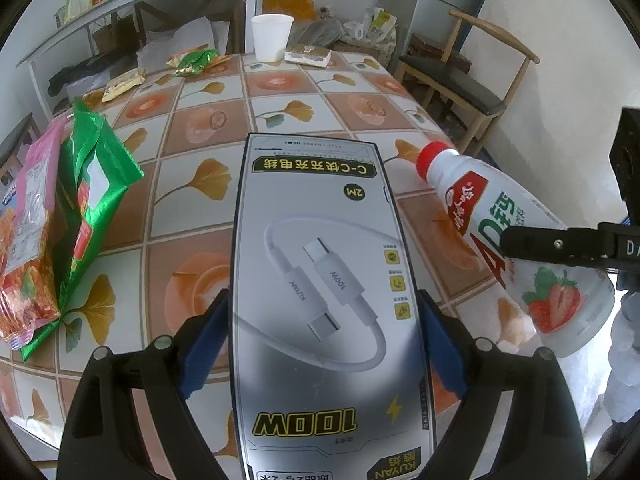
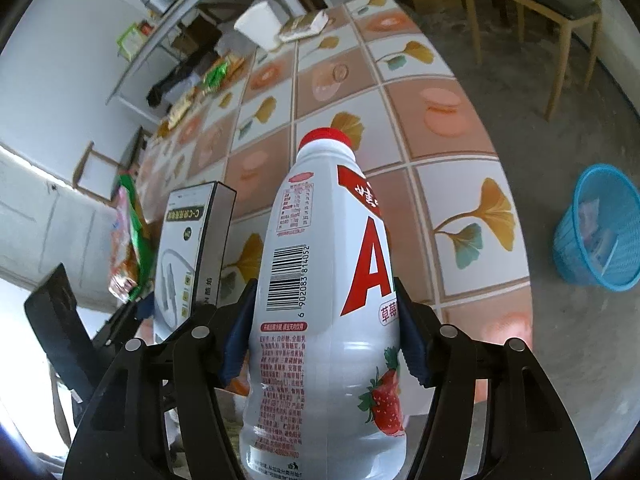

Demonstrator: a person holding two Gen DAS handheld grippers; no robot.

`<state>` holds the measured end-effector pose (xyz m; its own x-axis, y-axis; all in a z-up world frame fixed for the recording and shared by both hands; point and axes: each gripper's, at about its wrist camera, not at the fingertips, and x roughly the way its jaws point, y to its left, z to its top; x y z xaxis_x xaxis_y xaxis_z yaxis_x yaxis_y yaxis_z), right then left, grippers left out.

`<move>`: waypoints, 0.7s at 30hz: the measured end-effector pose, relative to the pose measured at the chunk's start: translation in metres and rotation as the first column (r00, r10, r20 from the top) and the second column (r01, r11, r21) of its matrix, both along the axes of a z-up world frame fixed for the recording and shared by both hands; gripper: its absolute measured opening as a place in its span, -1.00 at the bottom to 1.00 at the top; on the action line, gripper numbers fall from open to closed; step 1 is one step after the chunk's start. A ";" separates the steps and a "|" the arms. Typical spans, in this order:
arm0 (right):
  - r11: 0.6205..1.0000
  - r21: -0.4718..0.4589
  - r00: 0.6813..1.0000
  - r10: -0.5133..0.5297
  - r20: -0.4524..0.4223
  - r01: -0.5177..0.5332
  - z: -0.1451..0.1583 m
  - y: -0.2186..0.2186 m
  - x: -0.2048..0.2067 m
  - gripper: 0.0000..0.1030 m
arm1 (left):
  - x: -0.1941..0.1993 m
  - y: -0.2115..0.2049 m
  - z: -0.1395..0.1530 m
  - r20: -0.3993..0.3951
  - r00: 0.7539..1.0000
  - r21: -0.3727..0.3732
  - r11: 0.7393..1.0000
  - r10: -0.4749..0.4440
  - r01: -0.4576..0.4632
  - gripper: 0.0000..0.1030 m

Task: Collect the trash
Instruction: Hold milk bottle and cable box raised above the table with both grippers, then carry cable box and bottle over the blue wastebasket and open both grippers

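Left gripper [image 1: 324, 344] clamps the cable box [image 1: 320, 280], pointing twelve o'clock; right gripper [image 2: 324, 344] clamps the strawberry milk bottle [image 2: 320, 280]. Blue basket [image 2: 596, 228] at three o'clock, beyond the table [image 2: 452, 120] edge.

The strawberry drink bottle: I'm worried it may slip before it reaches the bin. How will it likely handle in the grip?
The bottle looks smooth and glossy, so it may slide between the right gripper's pads. It seems empty, so probably light. Its round body would likely roll if dropped on the table.
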<state>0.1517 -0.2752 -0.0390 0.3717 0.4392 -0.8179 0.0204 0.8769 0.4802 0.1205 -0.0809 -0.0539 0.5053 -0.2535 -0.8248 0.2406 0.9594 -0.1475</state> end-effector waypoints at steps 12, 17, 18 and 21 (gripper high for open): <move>0.958 0.164 0.958 -0.257 0.128 0.235 0.035 -0.098 -0.056 0.16 | 0.005 -0.066 0.036 -0.001 0.981 -0.097 0.976 -0.194 0.193 0.68; 0.895 0.169 0.886 -0.437 0.157 0.412 0.039 -0.173 -0.094 0.16 | 0.017 -0.135 0.049 -0.050 0.933 -0.164 0.924 -0.357 0.345 0.68; 0.877 0.170 0.869 -0.472 0.146 0.448 0.034 -0.188 -0.101 0.16 | 0.021 -0.156 0.051 -0.057 0.916 -0.168 0.909 -0.396 0.382 0.68; 0.829 0.179 0.829 -0.551 0.099 0.530 0.013 -0.225 -0.117 0.16 | 0.030 -0.206 0.049 -0.094 0.878 -0.177 0.876 -0.470 0.449 0.68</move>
